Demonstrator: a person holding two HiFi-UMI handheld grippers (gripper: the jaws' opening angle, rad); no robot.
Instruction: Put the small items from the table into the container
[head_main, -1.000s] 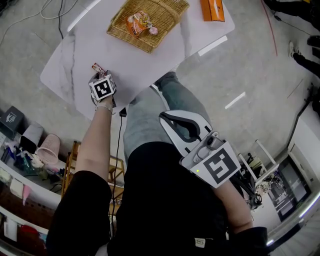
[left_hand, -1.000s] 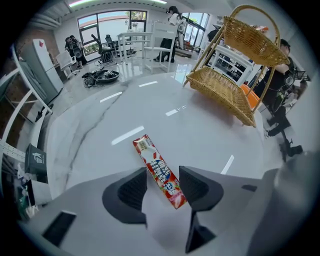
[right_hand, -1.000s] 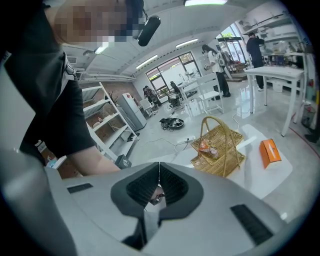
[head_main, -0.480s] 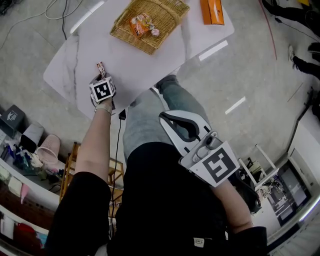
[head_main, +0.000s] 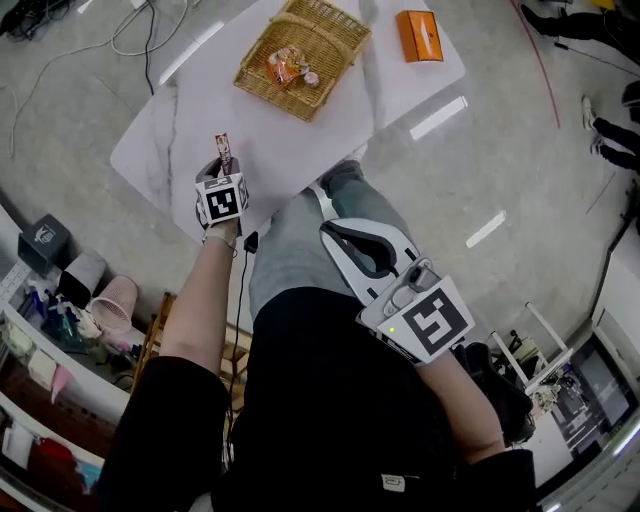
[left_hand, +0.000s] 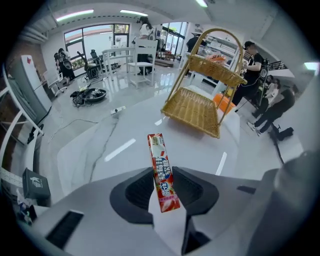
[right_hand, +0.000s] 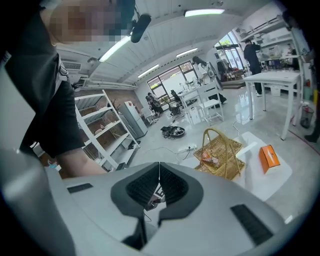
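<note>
The left tool (left_hand: 165, 194) is clamped on the lower end of a red-and-white candy stick (left_hand: 161, 169), which stands up out of the jaws, held clear above the white marble surface (head_main: 180, 130). Ahead of this tool and a little to its right sits the wicker basket (left_hand: 192, 107) with its handle up and a few snacks (head_main: 290, 65) inside. An orange box (head_main: 420, 35) lies just past the basket. The right tool (right_hand: 159, 176) hangs back near the person's body, well apart from the surface, its jaws pressed together with nothing between them.
</note>
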